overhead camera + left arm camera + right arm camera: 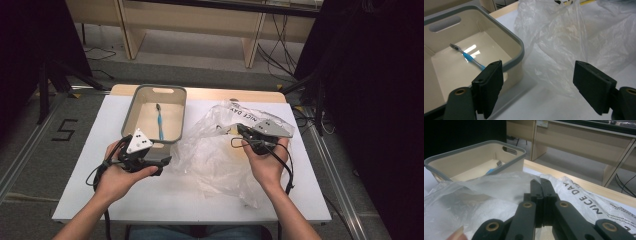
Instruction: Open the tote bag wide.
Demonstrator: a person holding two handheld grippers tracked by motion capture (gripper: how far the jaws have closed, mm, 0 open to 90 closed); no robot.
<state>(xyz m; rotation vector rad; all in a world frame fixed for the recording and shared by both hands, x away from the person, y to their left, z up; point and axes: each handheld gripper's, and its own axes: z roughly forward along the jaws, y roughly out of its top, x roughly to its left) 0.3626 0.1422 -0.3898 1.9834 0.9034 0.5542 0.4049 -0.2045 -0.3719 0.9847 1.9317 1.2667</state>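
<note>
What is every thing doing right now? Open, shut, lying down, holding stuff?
Left gripper: open, holding nothing.
Right gripper: shut, pinching the plastic bag.
Plastic bag: crumpled, lying on the table, one edge lifted.
Bin: upright, uncovered.
Toothbrush: lying flat inside the bin.
</note>
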